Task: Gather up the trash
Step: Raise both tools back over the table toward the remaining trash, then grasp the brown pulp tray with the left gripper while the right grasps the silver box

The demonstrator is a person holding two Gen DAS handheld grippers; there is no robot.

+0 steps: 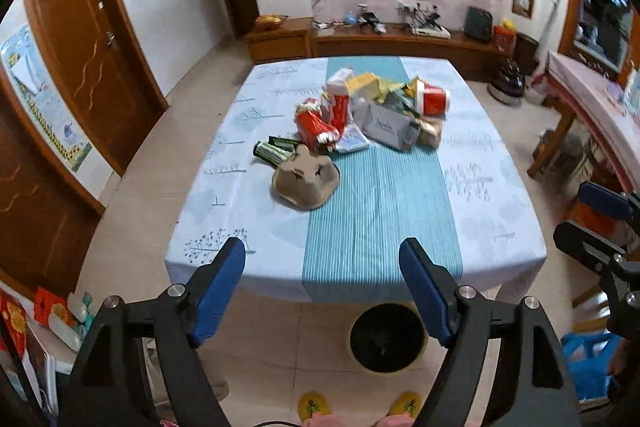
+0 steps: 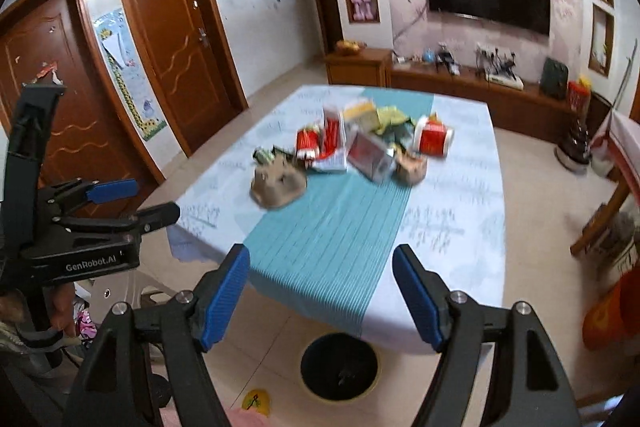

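A pile of trash (image 1: 372,111) lies in the middle of the table (image 1: 480,227): red packets, a red-and-white cup (image 1: 434,99), a grey box (image 1: 386,127), green wrappers (image 1: 272,151) and a brown paper tray (image 1: 305,179). The pile also shows in the right wrist view (image 2: 360,143). A black bin (image 1: 387,338) stands on the floor at the table's near edge, also in the right wrist view (image 2: 339,367). My left gripper (image 1: 322,279) is open and empty, above the near edge. My right gripper (image 2: 320,287) is open and empty, also short of the pile.
A wooden TV cabinet (image 1: 400,41) runs along the far wall. Brown doors (image 1: 88,47) are on the left. A wooden bench with a pink cover (image 1: 588,107) stands to the right. A blue bag (image 1: 588,359) sits on the floor at right. Yellow slippers (image 1: 314,407) are below.
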